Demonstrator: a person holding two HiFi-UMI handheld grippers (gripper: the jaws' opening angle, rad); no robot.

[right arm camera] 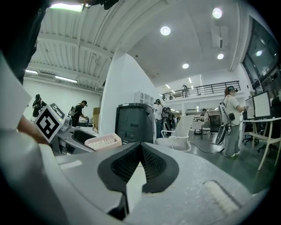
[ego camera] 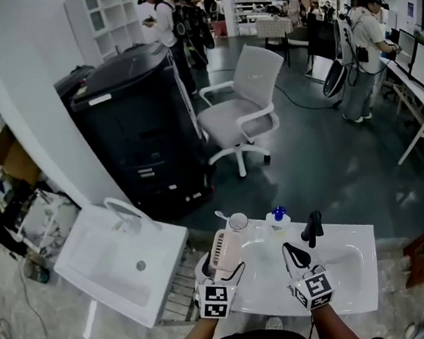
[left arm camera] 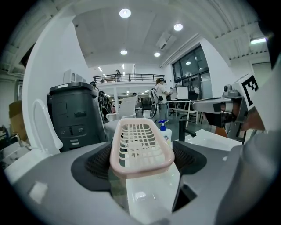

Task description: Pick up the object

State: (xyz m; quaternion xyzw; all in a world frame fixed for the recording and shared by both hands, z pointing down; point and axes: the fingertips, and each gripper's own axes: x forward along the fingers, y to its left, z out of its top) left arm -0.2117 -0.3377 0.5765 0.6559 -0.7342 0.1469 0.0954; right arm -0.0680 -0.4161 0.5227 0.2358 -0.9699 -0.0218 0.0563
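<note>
Now the left tool (left arm camera: pixel 141 166) clamps the pink basket (left arm camera: pixel 141 141); the right tool (right arm camera: pixel 141 151) is closed, empty.

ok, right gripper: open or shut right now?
Shut. In the right gripper view, the right gripper has its jaws meeting at the tips, with nothing between them.

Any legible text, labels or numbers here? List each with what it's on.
None readable.
Label on pump bottle: too small to read.
White strip on black machine: blurred.
Pink basket: no print.
Cubes on left gripper and right gripper: square marker patterns only, no letters.
</note>
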